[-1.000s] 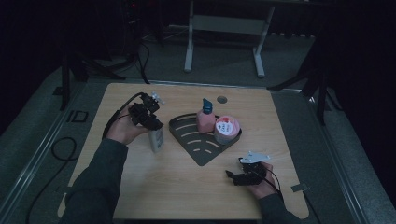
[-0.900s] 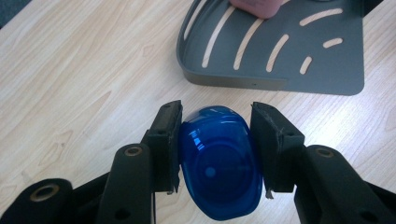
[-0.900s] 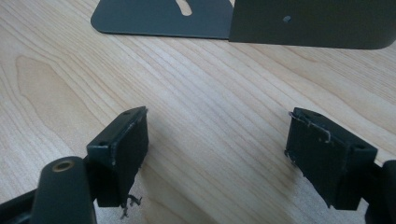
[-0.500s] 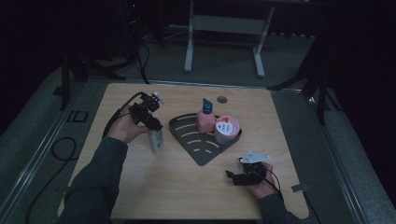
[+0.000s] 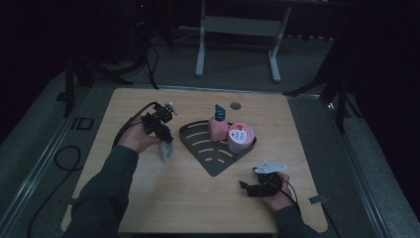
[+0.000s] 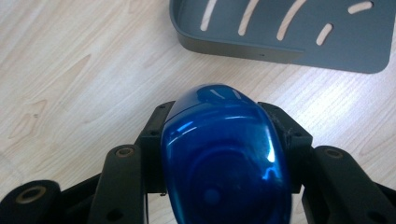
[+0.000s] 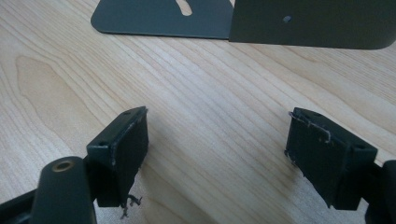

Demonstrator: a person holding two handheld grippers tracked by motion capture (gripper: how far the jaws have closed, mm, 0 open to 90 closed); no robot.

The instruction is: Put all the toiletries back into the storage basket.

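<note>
A blue-capped bottle is pinched in the left gripper, whose jaws have just been closing on it, just left of the grey corner tray. A pink bottle and a round tub are already set inside. The right gripper is spread over the bench. Placing this bottle is judged left.

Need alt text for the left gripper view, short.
A glossy blue rounded bottle sits between the left gripper's two black jaws, seen end-on above a light wooden table. A dark grey slotted metal corner tray lies beyond it.
</note>
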